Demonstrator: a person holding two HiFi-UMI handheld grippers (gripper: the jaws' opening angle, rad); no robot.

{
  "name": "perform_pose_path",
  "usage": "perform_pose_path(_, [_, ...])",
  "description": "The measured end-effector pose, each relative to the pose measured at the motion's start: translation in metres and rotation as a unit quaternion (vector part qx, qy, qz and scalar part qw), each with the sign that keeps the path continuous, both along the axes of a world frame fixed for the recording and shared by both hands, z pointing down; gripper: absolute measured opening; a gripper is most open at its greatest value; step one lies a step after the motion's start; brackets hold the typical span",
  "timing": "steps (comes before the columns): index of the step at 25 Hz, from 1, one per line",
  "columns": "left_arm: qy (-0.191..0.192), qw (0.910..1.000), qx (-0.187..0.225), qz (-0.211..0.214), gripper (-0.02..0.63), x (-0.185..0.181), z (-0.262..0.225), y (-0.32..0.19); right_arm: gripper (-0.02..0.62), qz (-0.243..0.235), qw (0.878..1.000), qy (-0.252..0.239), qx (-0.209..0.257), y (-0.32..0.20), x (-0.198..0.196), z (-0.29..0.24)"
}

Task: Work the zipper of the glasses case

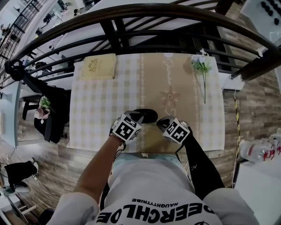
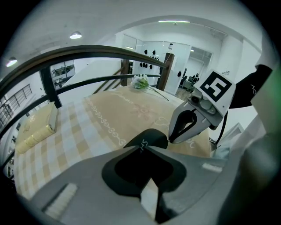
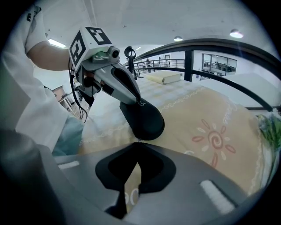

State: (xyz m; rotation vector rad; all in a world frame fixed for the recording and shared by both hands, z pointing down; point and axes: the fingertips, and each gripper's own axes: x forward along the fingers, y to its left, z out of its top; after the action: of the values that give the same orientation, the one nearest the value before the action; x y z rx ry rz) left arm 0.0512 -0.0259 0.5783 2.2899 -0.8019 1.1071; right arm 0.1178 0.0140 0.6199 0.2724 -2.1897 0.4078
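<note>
While you stand at the near edge of the table (image 1: 219,127), both of your grippers meet on the black glasses case (image 1: 147,116). It lies on the beige runner (image 1: 169,83) that runs down the middle of the checked cloth (image 1: 92,114), close to your side.

Your left gripper (image 2: 142,147) has its jaws closed on the case's left end. Its own view shows the tips meeting on the dark shell, right where some pale lettering sits. The right gripper view shows the same clamp from the other side, with the case tilted up a little off the runner at that end.

Your right gripper (image 3: 138,142) has its jaws drawn fully together. The tips sit at the case's right edge and pinch a tiny zipper pull (image 3: 138,141). It is too small to make out in any detail.

The two marker cubes sit side by side just in front of your chest, near each other but not touching.

At the far side of the table, a pale yellow box (image 1: 99,67) lies on the left corner and a sprig of flowers (image 1: 201,63) lies on the right. A dark curved railing (image 1: 131,13) arcs beyond them.
</note>
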Motion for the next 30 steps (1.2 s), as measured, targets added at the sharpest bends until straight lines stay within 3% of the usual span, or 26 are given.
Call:
perform_pose_path(6, [-0.017, 0.9994, 0.014, 0.028, 0.029, 0.0021, 0.002, 0.001, 0.029, 0.003, 1.0, 0.007, -0.01, 0.0073, -0.0069, -0.001])
perform_pose_path(13, [-0.02, 0.9986, 0.021, 0.044, 0.03, 0.0022, 0.0029, 0.0017, 0.031, 0.071, 0.997, -0.013, -0.036, 0.0075, -0.0107, 0.0019])
perform_pose_path(17, [-0.017, 0.9983, 0.021, 0.051, 0.031, 0.0025, 0.0026, 0.0011, 0.031, 0.084, 0.996, -0.011, -0.037, 0.0069, -0.0105, 0.0013])
perform_pose_path(28, [-0.004, 0.9988, 0.026, 0.042, 0.029, 0.002, 0.0027, 0.0016, 0.034, 0.147, 0.988, -0.012, -0.038, 0.0069, -0.0093, 0.0062])
perform_pose_path(30, [-0.008, 0.9987, 0.03, 0.041, 0.029, 0.0026, 0.0021, 0.0015, 0.083, 0.149, 0.988, -0.007, -0.034, 0.0074, -0.0091, 0.0071])
